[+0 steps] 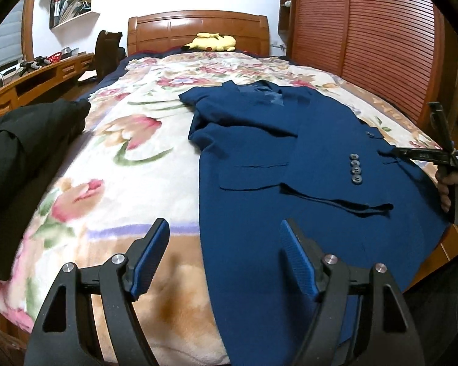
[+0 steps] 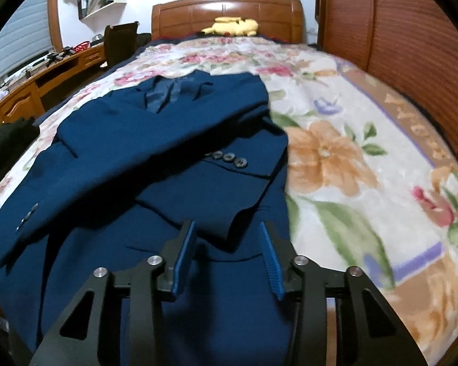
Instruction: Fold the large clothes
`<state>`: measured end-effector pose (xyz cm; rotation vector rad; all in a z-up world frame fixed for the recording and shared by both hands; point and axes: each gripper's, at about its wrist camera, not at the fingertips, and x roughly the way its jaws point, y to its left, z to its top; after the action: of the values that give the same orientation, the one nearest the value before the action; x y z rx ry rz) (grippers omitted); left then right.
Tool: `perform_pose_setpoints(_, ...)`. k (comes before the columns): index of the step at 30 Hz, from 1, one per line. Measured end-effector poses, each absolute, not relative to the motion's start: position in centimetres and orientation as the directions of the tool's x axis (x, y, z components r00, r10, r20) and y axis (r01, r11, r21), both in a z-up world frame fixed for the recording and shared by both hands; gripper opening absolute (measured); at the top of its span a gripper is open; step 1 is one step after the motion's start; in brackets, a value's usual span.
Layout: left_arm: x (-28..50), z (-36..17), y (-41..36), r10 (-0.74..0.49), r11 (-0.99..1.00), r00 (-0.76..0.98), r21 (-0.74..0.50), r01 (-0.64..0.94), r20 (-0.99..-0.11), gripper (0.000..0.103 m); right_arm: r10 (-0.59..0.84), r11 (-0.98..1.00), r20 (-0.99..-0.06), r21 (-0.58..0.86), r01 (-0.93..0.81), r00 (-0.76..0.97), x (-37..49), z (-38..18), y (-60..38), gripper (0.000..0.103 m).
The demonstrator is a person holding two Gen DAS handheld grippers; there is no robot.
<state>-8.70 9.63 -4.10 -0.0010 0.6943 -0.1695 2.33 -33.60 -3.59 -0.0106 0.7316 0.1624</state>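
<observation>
A navy blue suit jacket (image 1: 290,158) lies flat on the flowered blanket (image 1: 131,140), collar toward the headboard, both sleeves folded across its front. It also shows in the right wrist view (image 2: 155,158). My left gripper (image 1: 224,228) is open and empty above the jacket's lower left hem. My right gripper (image 2: 227,228) is open and empty, just above the cuff of the upper sleeve (image 2: 247,213). In the left wrist view the right gripper (image 1: 384,152) sits at the jacket's right edge, held by a hand.
A black garment (image 1: 24,158) lies heaped on the bed's left side. A yellow plush toy (image 1: 212,42) rests by the wooden headboard (image 1: 198,27). A slatted wooden wardrobe (image 1: 366,30) stands right of the bed; a desk (image 1: 30,82) and chair stand left.
</observation>
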Motion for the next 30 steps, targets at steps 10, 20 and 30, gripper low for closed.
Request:
perform_pose_setpoints(10,-9.9,-4.1,9.1,-0.184,0.981,0.758,-0.064,0.186,-0.625,0.076,0.244,0.970,-0.626,0.145,-0.196,0.741,-0.2,-1.6,-33.8,0.001)
perform_pose_setpoints(20,-10.2,-4.5,9.2,-0.191,0.980,0.760,-0.073,0.186,-0.622,0.076,0.162,0.974,-0.663,-0.011,-0.226,0.731,-3.0,-2.9,-32.9,0.001)
perform_pose_setpoints(30,-10.5,-4.9,9.6,-0.165,0.985,0.767,-0.060,0.164,-0.619,0.076,0.104,0.956,-0.611,-0.156,-0.248,0.785,-7.5,-1.9,-33.5,0.044)
